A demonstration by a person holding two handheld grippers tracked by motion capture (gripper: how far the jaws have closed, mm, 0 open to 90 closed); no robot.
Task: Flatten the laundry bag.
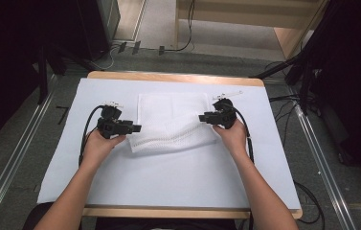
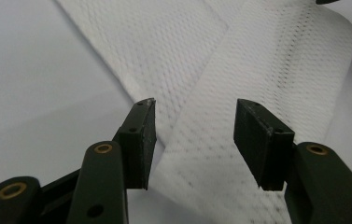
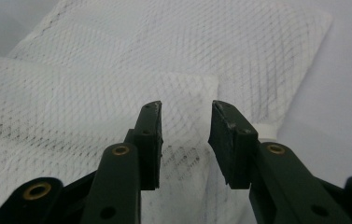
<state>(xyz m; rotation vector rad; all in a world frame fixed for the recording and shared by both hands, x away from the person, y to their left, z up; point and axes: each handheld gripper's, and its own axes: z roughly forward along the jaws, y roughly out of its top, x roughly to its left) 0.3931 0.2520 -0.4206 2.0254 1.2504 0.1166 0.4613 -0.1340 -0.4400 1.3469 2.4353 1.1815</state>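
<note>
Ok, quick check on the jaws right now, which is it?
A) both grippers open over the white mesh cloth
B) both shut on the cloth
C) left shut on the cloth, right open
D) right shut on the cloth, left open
A: the left gripper and the right gripper each show a clear gap between their jaws, with the white mesh cloth lying unpinched beyond them.

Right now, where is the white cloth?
In the high view, the white cloth lies mid-table on the white sheet, between the left gripper and right gripper.

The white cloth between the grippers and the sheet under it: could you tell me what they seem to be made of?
The cloth looks like a soft open-weave mesh fabric, matte, with a visible dotted grid and a limp fold. The sheet looks like smooth matte paper or plastic; which one, I cannot tell.
</note>
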